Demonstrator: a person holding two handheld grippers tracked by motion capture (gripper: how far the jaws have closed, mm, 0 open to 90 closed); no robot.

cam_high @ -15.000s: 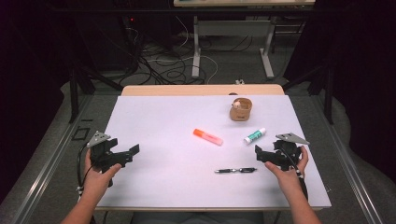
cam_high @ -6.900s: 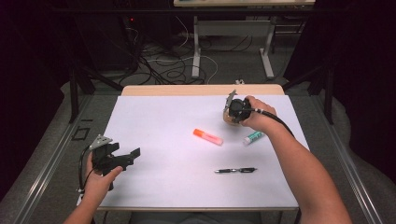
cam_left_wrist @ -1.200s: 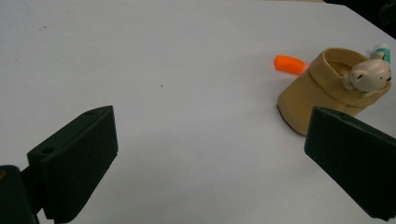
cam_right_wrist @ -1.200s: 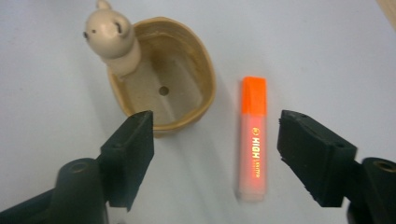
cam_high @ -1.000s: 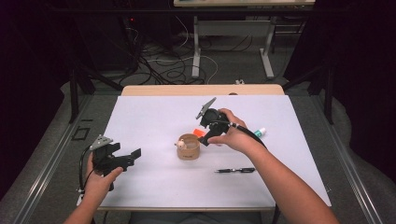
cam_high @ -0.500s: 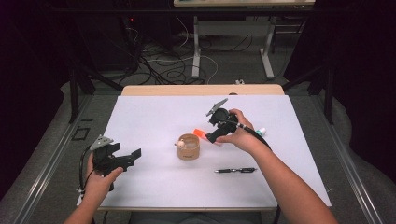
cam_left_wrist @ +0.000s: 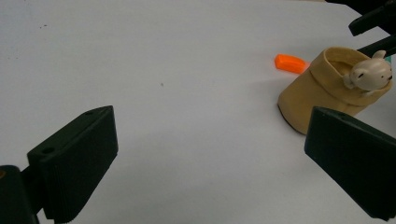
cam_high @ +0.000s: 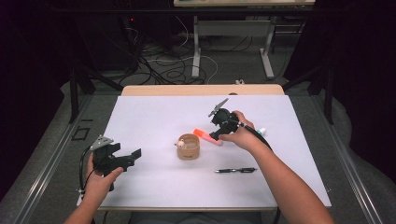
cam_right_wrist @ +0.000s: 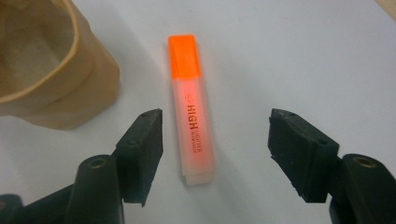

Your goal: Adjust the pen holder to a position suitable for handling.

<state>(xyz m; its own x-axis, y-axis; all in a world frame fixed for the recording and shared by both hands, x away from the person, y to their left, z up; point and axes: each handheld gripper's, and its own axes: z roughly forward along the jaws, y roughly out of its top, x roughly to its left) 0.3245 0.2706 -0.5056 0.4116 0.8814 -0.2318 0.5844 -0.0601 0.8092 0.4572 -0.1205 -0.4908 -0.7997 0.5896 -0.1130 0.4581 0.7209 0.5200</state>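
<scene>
- The orange highlighter (cam_right_wrist: 193, 113) carries the word "HIGH" in dark capitals, printed lengthwise along its translucent barrel, as the right gripper view shows.
- A smaller line of print runs beside that word on the same barrel, too fine to read.

My 2 grippers are black. The left gripper (cam_high: 125, 157) carries a grey 3-cornered plate; its wide pads (cam_left_wrist: 77, 161) have small holes. The right gripper (cam_right_wrist: 212, 151) shows brass screws and trails a black cable. My forearms are bare.
</scene>
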